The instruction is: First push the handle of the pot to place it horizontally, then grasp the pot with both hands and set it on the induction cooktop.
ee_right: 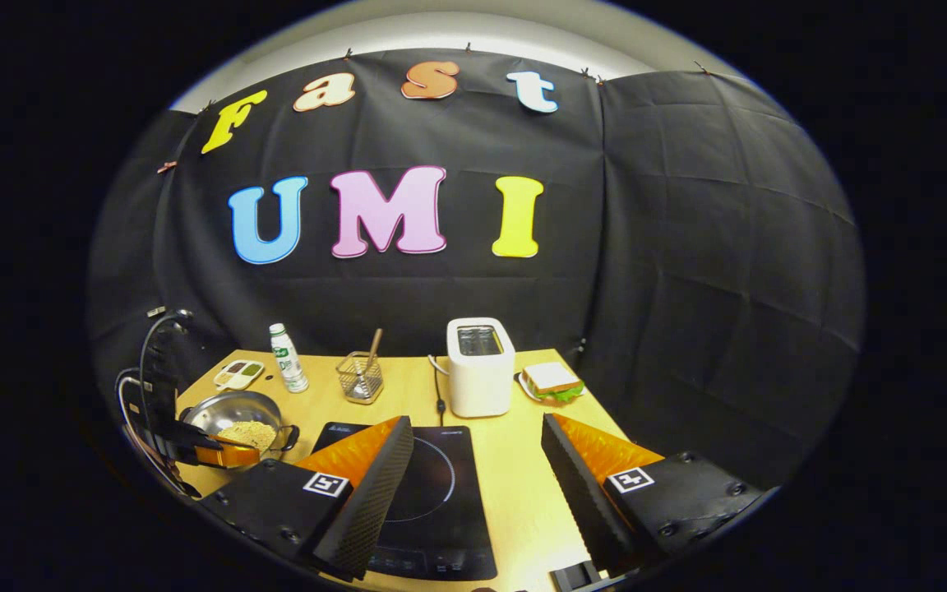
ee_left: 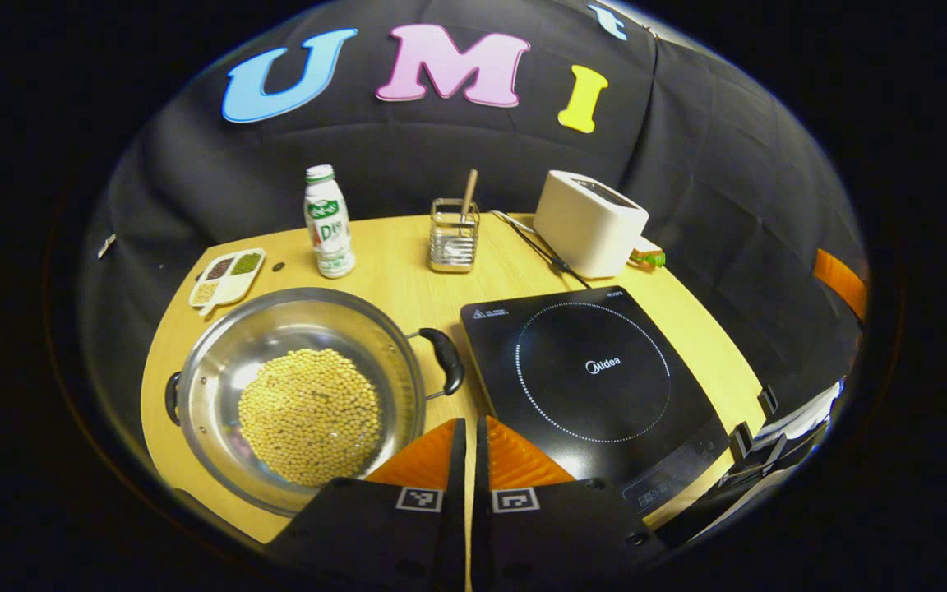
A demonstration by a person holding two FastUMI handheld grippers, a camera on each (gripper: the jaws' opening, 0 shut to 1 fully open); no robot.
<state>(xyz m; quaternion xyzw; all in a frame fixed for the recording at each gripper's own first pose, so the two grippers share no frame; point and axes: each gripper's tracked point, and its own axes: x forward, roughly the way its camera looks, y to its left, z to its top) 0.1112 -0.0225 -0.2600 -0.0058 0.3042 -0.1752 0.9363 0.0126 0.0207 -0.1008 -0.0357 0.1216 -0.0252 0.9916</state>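
In the left gripper view, the left claw is seen with its fingers brought together, gripping nothing, just beside the pot. The pot, filled with beans, rests on the desk left of the induction cooktop, its side handle turned toward the cooktop. In the right gripper view, the right claw is held wide apart above the cooktop. Farther back, a bottle, a utensil holder and a toaster are found.
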